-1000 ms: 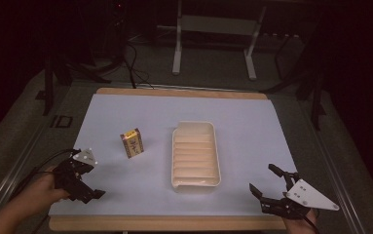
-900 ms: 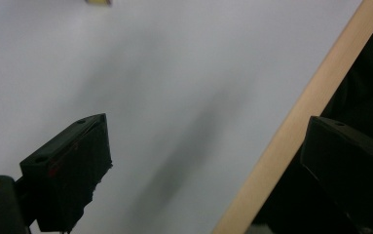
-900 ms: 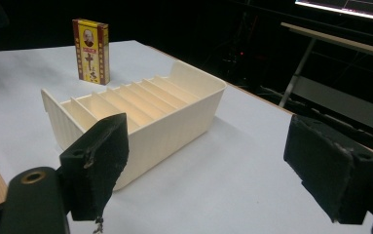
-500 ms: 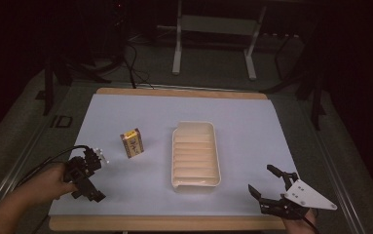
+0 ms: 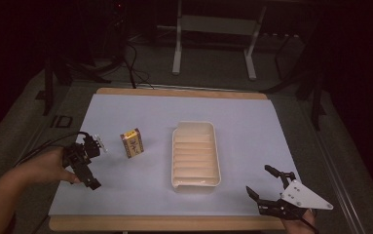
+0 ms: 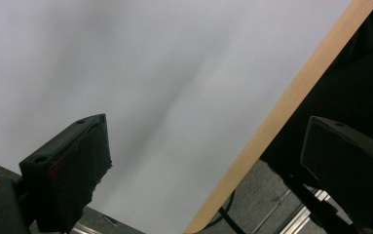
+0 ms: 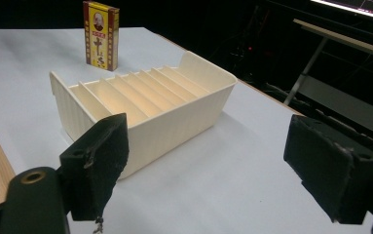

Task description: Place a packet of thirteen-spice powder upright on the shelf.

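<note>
Over at the near left corner of the white-covered table, the left gripper hangs with its jaws spread wide, nothing between them. Just to its right stands a small yellow and red box, upright. Farther right sits a cream ribbed tray, empty. The right gripper hovers just beyond the tray's near right corner, jaws gaping, also holding nothing.

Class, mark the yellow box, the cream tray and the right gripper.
yellow box [image 5: 131, 143]: high view, on its front face.
cream tray [image 5: 195, 183]: high view, on its near rim.
right gripper [image 5: 263, 185]: high view, midway between its open jaws.
</note>
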